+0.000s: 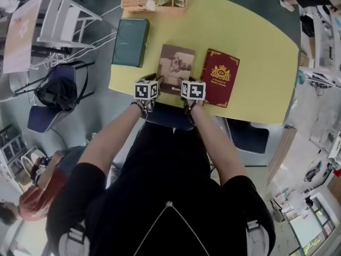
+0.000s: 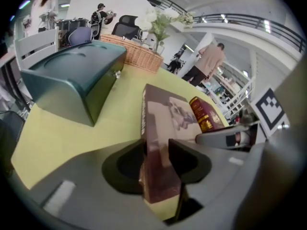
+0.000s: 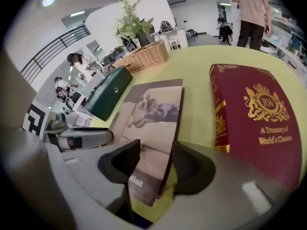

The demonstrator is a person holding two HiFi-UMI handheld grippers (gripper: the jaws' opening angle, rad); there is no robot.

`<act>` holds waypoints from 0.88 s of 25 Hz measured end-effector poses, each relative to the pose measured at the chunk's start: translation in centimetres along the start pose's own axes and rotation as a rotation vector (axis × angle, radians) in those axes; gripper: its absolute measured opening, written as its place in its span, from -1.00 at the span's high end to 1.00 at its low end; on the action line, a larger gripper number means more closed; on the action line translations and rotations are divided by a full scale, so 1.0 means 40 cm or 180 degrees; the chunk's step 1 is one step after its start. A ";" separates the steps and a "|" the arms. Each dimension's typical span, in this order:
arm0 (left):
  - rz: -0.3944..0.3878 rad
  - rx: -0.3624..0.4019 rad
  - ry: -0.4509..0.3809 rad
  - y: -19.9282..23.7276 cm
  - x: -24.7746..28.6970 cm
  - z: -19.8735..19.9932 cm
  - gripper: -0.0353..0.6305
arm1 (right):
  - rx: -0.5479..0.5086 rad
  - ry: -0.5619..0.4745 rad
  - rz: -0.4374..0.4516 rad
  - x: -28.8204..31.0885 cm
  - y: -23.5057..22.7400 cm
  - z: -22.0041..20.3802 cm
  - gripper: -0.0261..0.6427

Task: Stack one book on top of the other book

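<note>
Far to the left of the brown book (image 1: 177, 67) and a little beyond it, we see a dark green case (image 1: 130, 41) lying on the yellow table (image 1: 261, 47). A wicker basket (image 1: 152, 1) of flowers sits further back still. Coming in closer, the left gripper (image 2: 156, 162) is down at the brown book's near left corner. Its jaws stand apart with that corner between them, one beside the spine and the other over the cover. The pads look close to the book, though we can't quite tell whether they touch it. The brown book itself lies flat near the table's front edge, its picture cover facing up. At its near right corner is the right gripper (image 3: 152, 164), jaws likewise spread, with the cover's edge running between them. Just to the right of the brown book lies the red book (image 1: 220, 77), flat with its gold crest up. A strip of yellow table shows between the two, so nothing is stacked yet.
</note>
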State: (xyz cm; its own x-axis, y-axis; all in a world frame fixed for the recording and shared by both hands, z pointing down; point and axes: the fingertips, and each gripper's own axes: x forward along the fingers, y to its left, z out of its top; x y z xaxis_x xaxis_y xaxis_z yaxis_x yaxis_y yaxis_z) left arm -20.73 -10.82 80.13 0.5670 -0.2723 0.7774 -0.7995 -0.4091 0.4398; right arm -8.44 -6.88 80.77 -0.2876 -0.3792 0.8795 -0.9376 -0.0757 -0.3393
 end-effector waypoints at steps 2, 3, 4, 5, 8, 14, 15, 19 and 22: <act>0.0010 -0.0010 0.0007 -0.004 0.001 -0.003 0.37 | 0.0069 0.0019 0.0053 0.002 0.004 -0.004 0.30; 0.0015 0.0004 0.0007 -0.008 0.001 -0.005 0.37 | 0.0111 0.0004 0.0081 0.000 0.000 -0.005 0.31; 0.0019 0.0024 0.0007 -0.011 0.000 -0.008 0.38 | 0.0169 -0.0028 0.0119 -0.003 -0.004 -0.006 0.33; 0.0023 0.0047 0.0006 -0.014 -0.002 -0.010 0.38 | 0.0244 -0.0069 0.0165 -0.006 -0.008 -0.005 0.37; 0.0029 0.0111 -0.0036 -0.017 -0.021 -0.009 0.39 | 0.0389 -0.0192 0.0281 -0.019 -0.004 0.002 0.46; 0.0076 0.0160 -0.0163 -0.067 -0.078 0.009 0.39 | 0.0324 -0.0370 0.0324 -0.091 0.010 0.025 0.46; 0.0074 0.0178 -0.0182 -0.079 -0.083 0.013 0.39 | 0.0327 -0.0412 0.0326 -0.107 0.009 0.031 0.45; 0.0036 0.0283 -0.0284 -0.148 -0.106 0.041 0.39 | 0.0398 -0.0576 0.0324 -0.184 -0.010 0.045 0.46; -0.0027 0.0337 -0.0329 -0.222 -0.113 0.061 0.39 | 0.0446 -0.0704 0.0302 -0.251 -0.049 0.054 0.46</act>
State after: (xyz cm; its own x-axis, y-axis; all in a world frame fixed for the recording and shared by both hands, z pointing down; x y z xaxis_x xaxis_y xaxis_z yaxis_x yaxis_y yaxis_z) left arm -15.72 -8.08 71.60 0.5953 -0.3544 0.7211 -0.7724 -0.4999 0.3919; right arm -3.31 -4.93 71.87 -0.3088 -0.5816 0.7526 -0.8680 -0.1513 -0.4730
